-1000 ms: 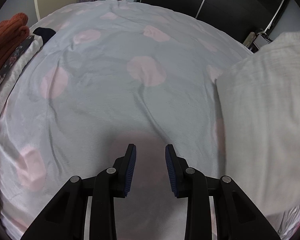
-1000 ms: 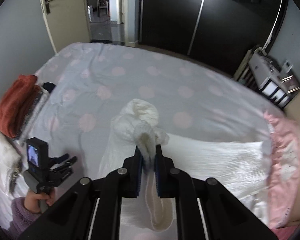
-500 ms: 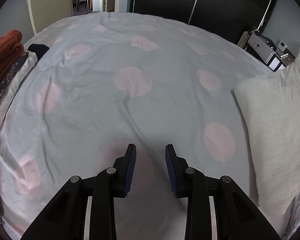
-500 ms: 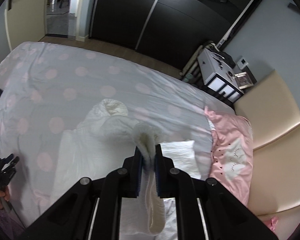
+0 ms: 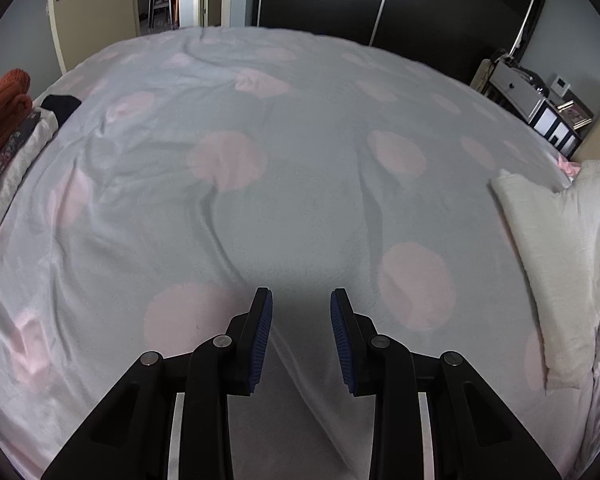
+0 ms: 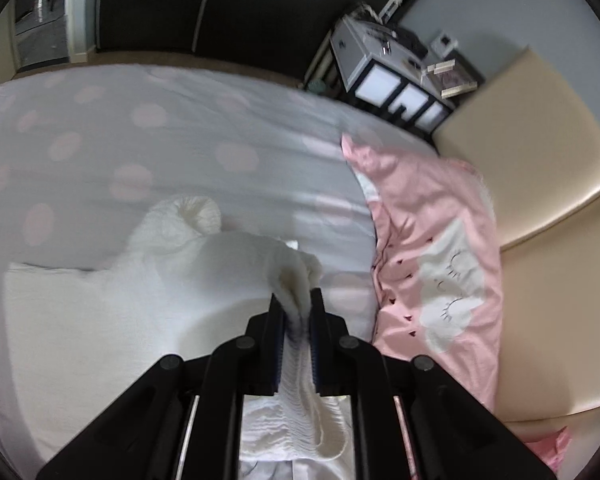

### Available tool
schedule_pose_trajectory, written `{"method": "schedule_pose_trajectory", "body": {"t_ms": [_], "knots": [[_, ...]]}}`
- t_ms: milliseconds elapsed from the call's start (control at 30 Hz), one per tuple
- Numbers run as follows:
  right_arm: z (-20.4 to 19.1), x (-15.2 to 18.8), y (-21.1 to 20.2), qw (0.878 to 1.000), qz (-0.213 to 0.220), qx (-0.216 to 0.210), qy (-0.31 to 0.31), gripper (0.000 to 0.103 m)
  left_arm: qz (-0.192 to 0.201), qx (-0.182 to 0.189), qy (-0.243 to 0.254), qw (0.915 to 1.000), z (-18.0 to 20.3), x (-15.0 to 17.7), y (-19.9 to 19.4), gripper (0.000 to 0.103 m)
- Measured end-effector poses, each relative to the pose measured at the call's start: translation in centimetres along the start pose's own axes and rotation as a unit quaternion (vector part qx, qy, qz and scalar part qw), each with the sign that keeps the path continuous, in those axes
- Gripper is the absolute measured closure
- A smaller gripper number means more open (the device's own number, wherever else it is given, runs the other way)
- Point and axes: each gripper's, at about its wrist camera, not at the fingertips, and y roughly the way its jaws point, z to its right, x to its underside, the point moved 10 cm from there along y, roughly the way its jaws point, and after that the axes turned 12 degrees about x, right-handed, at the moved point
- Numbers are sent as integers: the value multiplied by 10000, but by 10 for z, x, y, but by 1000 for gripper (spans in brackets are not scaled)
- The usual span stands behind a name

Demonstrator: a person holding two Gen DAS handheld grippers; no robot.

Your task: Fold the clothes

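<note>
at nine o'clock an orange garment (image 5: 2, 108) lies on the bed sheet (image 5: 300, 184). the left gripper (image 5: 301, 304) hangs spread and empty. at three o'clock the right gripper (image 6: 296, 312) pinches the white garment (image 6: 148, 280).

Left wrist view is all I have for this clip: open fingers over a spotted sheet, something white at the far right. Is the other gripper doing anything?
Observer: Yes. The right gripper is shut on a bunched fold of the white garment.
Operator: Is the garment all lifted?
Observer: No. Most of it lies spread on the bed sheet.
Operator: Anything beside it?
Observer: A pink pillow with a white cloud print lies to its right.
</note>
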Motion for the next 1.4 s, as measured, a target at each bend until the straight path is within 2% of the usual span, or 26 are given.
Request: {"method": "schedule_pose_trajectory", "body": {"t_ms": [200,367,400,467,533,767,1000,1133,1267,1367,1400], "knots": [[-1,24,117,9980,-537,-74,334,93,-9,-297,352,9989,7,0,17,71],[-14,35,160,9955,-698,-383,506,87,118,-320,533,9980,15,-4,25,63],[-15,35,163,9951,-697,-449,532,84,147,-313,563,9978,17,-4,25,63],[-14,35,161,9949,-651,-549,545,69,191,-233,548,9980,19,-5,22,63],[-9,35,154,9947,-602,-640,531,59,198,-177,470,9985,18,-5,20,63],[26,52,121,9925,-445,-814,790,39,342,-23,209,9992,15,-6,-1,63],[33,102,146,9814,-874,-1135,1280,38,523,133,55,9985,17,-10,-21,63],[36,127,159,9730,-1097,-1320,1542,38,348,737,-220,9964,39,-10,-15,63],[27,127,171,9681,-1117,-1550,1619,38,215,1277,-353,9910,70,-11,-9,63],[21,125,175,9650,-1095,-1737,1632,39,151,1413,-40,9898,104,-11,-2,63],[20,125,176,9636,-1084,-1803,1650,39,173,1317,-32,9911,113,-11,1,63]]}}
